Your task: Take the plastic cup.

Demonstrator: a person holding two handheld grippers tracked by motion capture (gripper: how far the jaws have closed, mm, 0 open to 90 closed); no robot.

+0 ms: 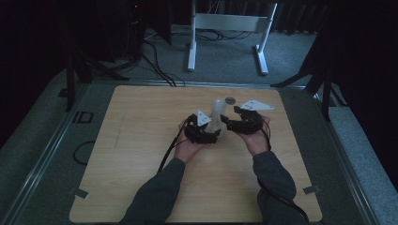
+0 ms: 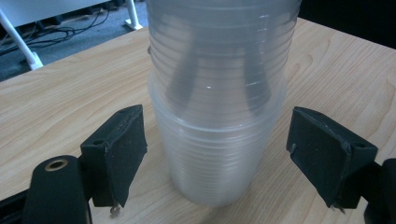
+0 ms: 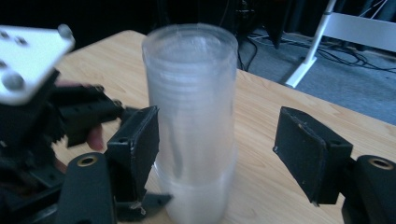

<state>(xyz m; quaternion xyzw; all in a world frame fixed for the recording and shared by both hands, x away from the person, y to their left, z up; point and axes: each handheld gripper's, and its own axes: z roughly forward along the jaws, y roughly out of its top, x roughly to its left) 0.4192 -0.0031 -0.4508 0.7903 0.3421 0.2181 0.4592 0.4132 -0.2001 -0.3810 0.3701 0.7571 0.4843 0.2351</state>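
So we've got a tall stack of clear ribbed plastic cups (image 1: 218, 115) standing upright near the middle of the light wooden tabletop (image 1: 141, 154), toward the far side, with a small dark round disc (image 1: 230, 100) lying just behind it.

Our left tongs (image 2: 212, 158) are spread wide on either side of the bottom cup, pads (image 2: 123, 149) clear of the plastic on both sides, holding nothing. The right tongs (image 3: 219, 149) come in from the other side, also wide open, with the stack sitting between the pads. The near pad (image 3: 137, 149) looks very close to the cup wall, maybe brushing it, hard to say; the other one is well apart from it. Nothing gripped there either.

Looks to us like the step is pulling cups off the stack: one side holds the base, the other lifts the upper part. A few thoughts on doing it well:

- Close the left tongs low, on the outer bottom cup only, below the seam where the nested ones start.
- Close the right tongs higher, on the upper cups, not across that same seam.
- Squeeze gently, since thin plastic like this probably buckles and jams the nest tighter.
- Pull straight up along the stack's axis, maybe with a tiny twist, so the base doesn't tip.
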